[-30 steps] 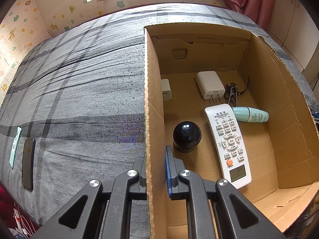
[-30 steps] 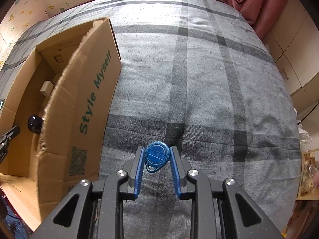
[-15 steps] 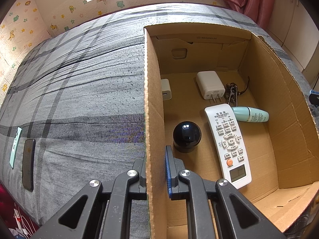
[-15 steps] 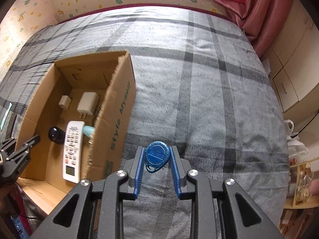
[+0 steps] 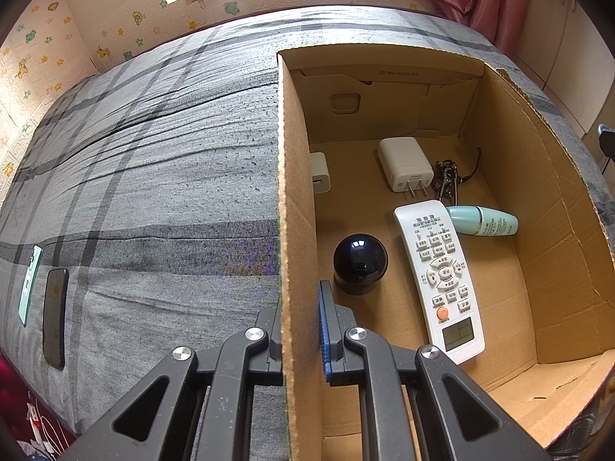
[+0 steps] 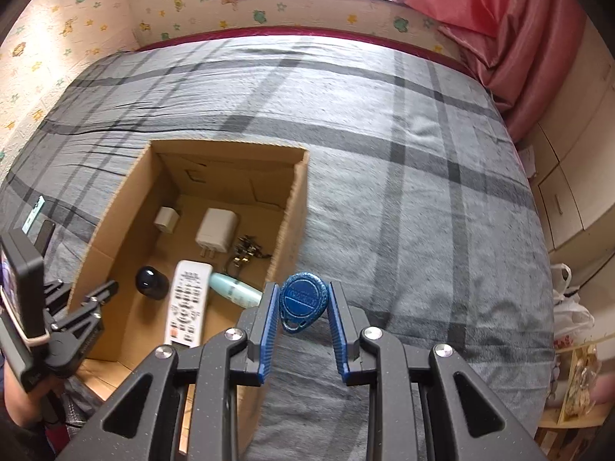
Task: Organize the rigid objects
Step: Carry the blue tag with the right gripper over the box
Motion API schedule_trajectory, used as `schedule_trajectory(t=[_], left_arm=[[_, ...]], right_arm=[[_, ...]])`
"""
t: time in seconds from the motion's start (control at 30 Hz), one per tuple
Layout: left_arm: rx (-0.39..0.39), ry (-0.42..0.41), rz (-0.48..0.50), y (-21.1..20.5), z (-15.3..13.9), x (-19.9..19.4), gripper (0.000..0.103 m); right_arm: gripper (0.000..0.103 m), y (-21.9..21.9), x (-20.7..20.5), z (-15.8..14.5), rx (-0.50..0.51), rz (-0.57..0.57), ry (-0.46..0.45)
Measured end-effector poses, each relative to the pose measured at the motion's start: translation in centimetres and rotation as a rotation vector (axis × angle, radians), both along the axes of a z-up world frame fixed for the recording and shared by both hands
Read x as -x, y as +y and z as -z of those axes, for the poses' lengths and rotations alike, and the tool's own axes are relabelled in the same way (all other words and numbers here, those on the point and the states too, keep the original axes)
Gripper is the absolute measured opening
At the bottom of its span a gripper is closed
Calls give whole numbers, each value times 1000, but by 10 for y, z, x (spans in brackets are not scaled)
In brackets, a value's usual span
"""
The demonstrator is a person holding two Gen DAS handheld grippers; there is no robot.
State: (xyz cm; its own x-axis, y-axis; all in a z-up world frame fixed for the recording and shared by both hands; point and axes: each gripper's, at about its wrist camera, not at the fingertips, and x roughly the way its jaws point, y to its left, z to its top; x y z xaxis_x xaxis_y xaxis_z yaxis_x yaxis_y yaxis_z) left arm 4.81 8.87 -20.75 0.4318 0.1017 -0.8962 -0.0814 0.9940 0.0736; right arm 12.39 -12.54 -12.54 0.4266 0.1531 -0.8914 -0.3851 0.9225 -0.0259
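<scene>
Right gripper holds the blue key fob between its blue pads, jaws closed down to roughly the fob's width, both pads touching its round body edge-on, pointed loop end hanging toward the wrist. Fob sits up in the air, just right of the cardboard box right wall as seen past the fingers, not over the opening yet. Judging by look: hard moulded plastic, very light, stiff, no give, smooth rim so it can pivot or squirt out of a two-point pinch if squeeze goes uneven; ribbed pads help. Best hold is what it has now, across the widest part of the disc; avoid the thin loop end. Not fragile, a short drop onto cardboard should be fine. Left gripper straddles the box's left wall, one finger outside, one blue pad inside; the inner pad shows a gap from the cardboard, so I can't tell if it's actually clamping. Already in the box ahead of the left fingers: black dome closest, white remote to its right, mint tube, keys, big white charger, small white plug. Free floor to the right of the remote looks like the place for the fob. On the bedspread far left of the left fingers: dark phone and a green-edged card
</scene>
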Motion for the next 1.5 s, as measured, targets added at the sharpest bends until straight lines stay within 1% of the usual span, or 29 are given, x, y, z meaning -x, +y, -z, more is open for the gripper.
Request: schedule_trajectory(t=[0.37,0.87,1.13,1.5], left_arm=[[2,-1,-1,0,0,0,12],[6,-1,-1,-1,0,0,12],[6,-2,-2,-1,0,0,12],[5,-1,-2,-1,0,0,12]], right_arm=[[26,48,2,2,-13,-72,14],[26,109,2,31,-11,-133,73],[26,128,-1,49,2,-139,105],[27,131,-2,85,38,-135,163]])
